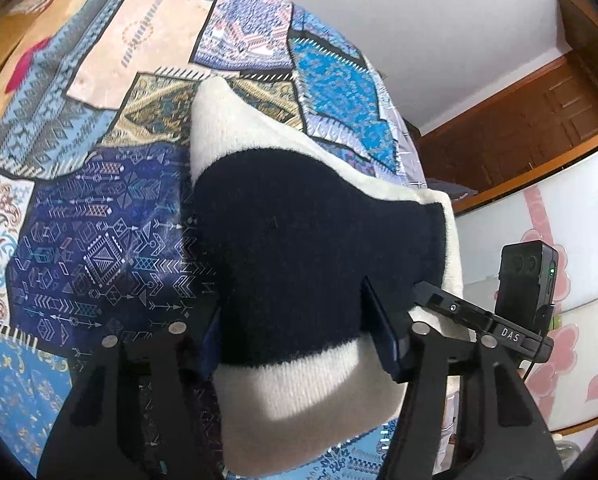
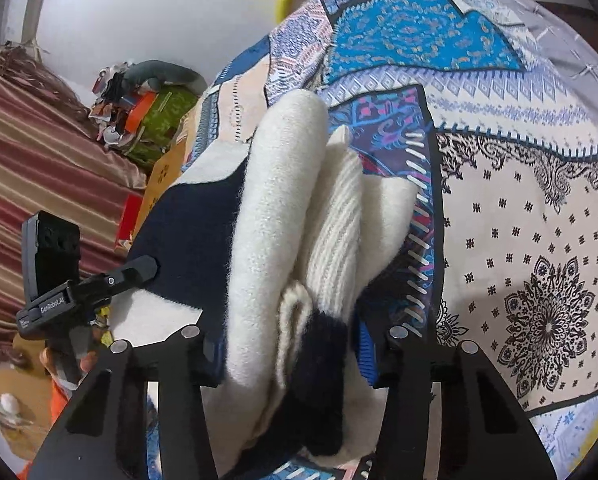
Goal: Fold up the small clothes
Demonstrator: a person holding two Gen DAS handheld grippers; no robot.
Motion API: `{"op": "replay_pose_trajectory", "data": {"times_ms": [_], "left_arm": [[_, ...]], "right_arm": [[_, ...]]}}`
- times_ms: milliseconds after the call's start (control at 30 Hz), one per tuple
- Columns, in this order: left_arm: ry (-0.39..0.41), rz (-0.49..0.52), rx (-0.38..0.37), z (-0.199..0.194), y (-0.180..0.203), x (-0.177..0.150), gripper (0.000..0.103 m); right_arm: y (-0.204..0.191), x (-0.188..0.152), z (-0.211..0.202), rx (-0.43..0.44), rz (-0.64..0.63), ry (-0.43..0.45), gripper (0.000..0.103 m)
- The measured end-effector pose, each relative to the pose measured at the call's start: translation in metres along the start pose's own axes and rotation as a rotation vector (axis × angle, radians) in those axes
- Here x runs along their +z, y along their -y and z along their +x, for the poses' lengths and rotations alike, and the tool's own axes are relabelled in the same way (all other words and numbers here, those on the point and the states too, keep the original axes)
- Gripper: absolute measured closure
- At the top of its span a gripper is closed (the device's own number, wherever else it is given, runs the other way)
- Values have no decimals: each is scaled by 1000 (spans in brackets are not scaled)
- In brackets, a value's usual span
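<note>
Black fingers of our left gripper (image 1: 303, 332) clamp the cream-and-navy knitted garment (image 1: 299, 240); our right gripper (image 2: 295, 356) pinches its bunched folds (image 2: 299, 220). We hold it raised over the patchwork bedspread (image 1: 99, 220).

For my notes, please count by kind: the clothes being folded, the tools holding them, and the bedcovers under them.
Cream and navy knitted garment: 1
Tools: 2, left tool and right tool
Patchwork bedcover: 1
Total: 4
</note>
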State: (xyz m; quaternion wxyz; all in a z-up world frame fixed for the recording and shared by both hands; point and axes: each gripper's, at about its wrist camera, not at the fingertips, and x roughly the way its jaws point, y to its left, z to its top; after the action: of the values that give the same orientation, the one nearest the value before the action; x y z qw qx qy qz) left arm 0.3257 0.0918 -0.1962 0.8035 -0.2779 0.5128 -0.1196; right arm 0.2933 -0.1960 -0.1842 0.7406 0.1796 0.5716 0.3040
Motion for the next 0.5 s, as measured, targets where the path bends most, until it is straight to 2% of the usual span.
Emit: {"op": "replay_pose_trajectory", "data": {"times_ms": [367, 500], "left_arm": [[84, 26, -33, -48, 14, -4, 45], [119, 43, -23, -71, 13, -9, 45]], "right_arm": [[-48, 5, -26, -11, -99, 60, 60], [-67, 4, -28, -5, -135, 72, 60]]}}
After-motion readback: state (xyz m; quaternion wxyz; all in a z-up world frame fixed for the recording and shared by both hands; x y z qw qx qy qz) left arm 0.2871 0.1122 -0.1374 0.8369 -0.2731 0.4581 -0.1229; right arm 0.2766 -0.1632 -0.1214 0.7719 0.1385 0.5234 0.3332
